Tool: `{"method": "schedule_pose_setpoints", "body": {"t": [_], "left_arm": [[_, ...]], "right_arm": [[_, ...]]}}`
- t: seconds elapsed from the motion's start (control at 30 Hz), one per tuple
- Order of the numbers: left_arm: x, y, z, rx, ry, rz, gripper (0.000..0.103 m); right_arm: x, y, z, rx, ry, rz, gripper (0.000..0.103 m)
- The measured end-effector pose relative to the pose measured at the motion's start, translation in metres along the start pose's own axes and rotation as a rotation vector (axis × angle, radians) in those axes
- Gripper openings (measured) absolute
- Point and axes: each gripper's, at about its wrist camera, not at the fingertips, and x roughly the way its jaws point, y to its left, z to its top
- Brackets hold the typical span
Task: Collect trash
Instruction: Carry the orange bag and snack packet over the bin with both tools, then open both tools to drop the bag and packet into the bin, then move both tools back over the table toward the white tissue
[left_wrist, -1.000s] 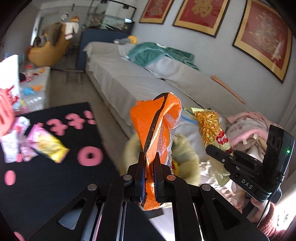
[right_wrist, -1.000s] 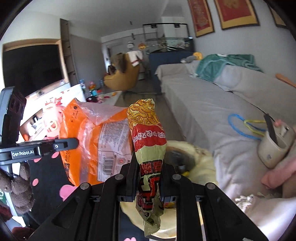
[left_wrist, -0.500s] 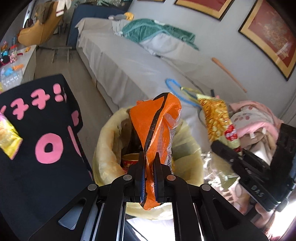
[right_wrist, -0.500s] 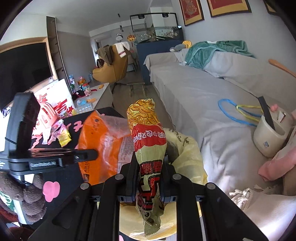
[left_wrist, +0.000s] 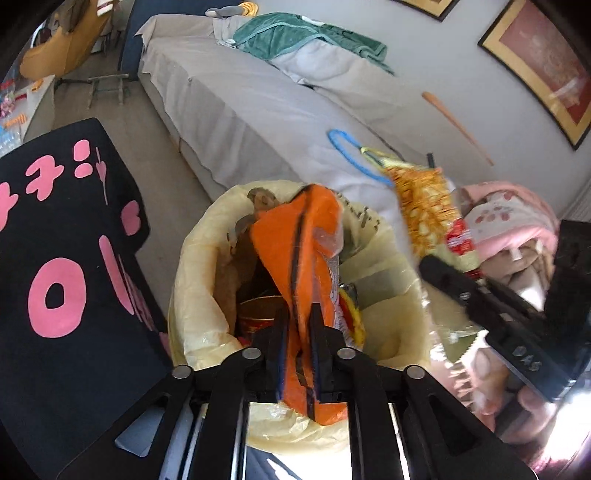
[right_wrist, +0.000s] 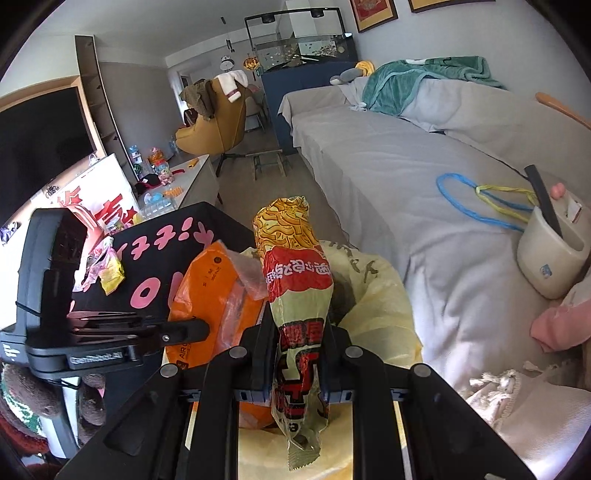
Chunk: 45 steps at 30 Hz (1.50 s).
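My left gripper (left_wrist: 297, 317) is shut on an orange snack bag (left_wrist: 295, 251) and holds it right over the open mouth of a bin lined with a yellow trash bag (left_wrist: 195, 295), which holds other wrappers. My right gripper (right_wrist: 297, 325) is shut on a yellow and red noodle packet (right_wrist: 295, 273), held just right of the bin over its rim (right_wrist: 384, 302). The noodle packet (left_wrist: 428, 214) and right gripper show at the right of the left wrist view; the orange bag (right_wrist: 210, 295) and left gripper show at the left of the right wrist view.
A black table with pink signs (left_wrist: 66, 258) stands left of the bin, with more wrappers (right_wrist: 107, 269) on it. A grey sofa (right_wrist: 388, 155) runs along the right, with a blue and yellow cord (right_wrist: 476, 199), a beige holder (right_wrist: 550, 258) and pink cloth.
Both grippers have moved forward and tilted down over the bin with their wrappers. The orange bag now hangs over the bin's opening; the table has slid off to the left.
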Motion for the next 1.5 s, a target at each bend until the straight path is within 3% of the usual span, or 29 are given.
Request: {"method": "schedule_pose_setpoints", "body": {"t": [0.07,0.13,0.27,0.3,0.37,0.4,0.53,0.83,1.0,1.23,1.5], "left_arm": [[-0.009,0.002,0.002,-0.012,-0.015,-0.033,0.03],[-0.02,0.004,0.004,-0.018,-0.036,-0.047,0.036],[-0.041,0.014,0.004,-0.062,-0.067,-0.063,0.038],[-0.047,0.017,0.003,-0.073,-0.08,-0.054,0.038],[-0.06,0.023,-0.001,-0.084,-0.109,-0.034,0.038],[-0.067,0.026,-0.004,-0.084,-0.126,-0.016,0.038],[-0.091,0.037,-0.014,-0.075,-0.18,0.077,0.038],[-0.149,0.064,-0.04,-0.033,-0.282,0.346,0.038],[-0.175,0.076,-0.051,-0.034,-0.323,0.433,0.038],[-0.209,0.11,-0.064,-0.071,-0.356,0.457,0.038],[-0.254,0.21,-0.093,-0.272,-0.41,0.461,0.038]], "right_arm": [[0.003,0.003,0.0,-0.004,0.004,-0.001,0.017],[0.007,0.006,-0.001,-0.016,0.01,-0.008,0.018],[0.014,0.01,-0.002,-0.025,0.021,-0.034,0.02],[0.016,0.011,-0.003,-0.022,0.028,-0.037,0.022],[0.024,0.012,-0.004,-0.017,0.066,-0.034,0.039],[0.031,0.013,-0.006,-0.021,0.106,-0.035,0.047],[0.044,0.018,-0.013,-0.048,0.148,-0.103,0.047],[0.015,0.044,0.004,-0.083,0.028,-0.076,0.047],[0.002,0.082,0.018,-0.12,-0.047,0.01,0.047],[-0.003,0.151,0.036,-0.188,-0.1,0.16,0.047],[0.033,0.223,0.049,-0.238,-0.046,0.245,0.047]]}}
